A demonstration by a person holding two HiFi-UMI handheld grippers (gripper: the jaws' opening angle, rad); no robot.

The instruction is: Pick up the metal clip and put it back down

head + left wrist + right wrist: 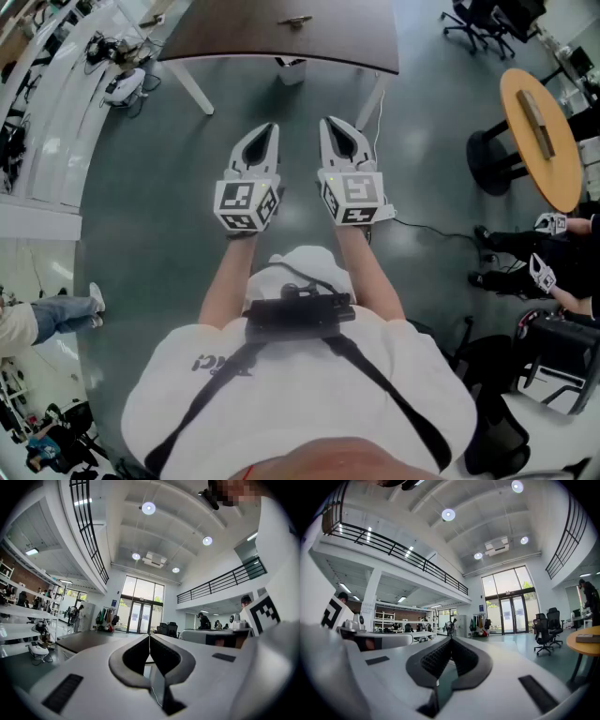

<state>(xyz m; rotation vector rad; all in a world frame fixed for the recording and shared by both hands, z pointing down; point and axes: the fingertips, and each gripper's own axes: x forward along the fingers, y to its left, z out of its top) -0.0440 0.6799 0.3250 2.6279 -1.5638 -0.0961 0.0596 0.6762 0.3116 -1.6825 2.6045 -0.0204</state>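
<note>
Both hand-held grippers are held out over the floor (169, 216), short of the table (234, 33).
- Left hand-held gripper (269, 128): jaws together, nothing between them.
- Right hand-held gripper (329, 123): jaws together, also empty.
- Clip (296, 21): a small metallic item lies on the table, well apart from both grippers. It is probably the clip, but too small to confirm.

Judgement: the pick-up has not started.

Risks from here:
- If the jaws arrive shut, they would shove the clip instead of straddling it. They need to open before they come down.
- The clip looks thin and low on a hard top. The pads may ride over it or catch one end only, so it could pivot or drop out on the lift.
- If it is released from a height, it may bounce or skid off the table onto the floor.
</note>
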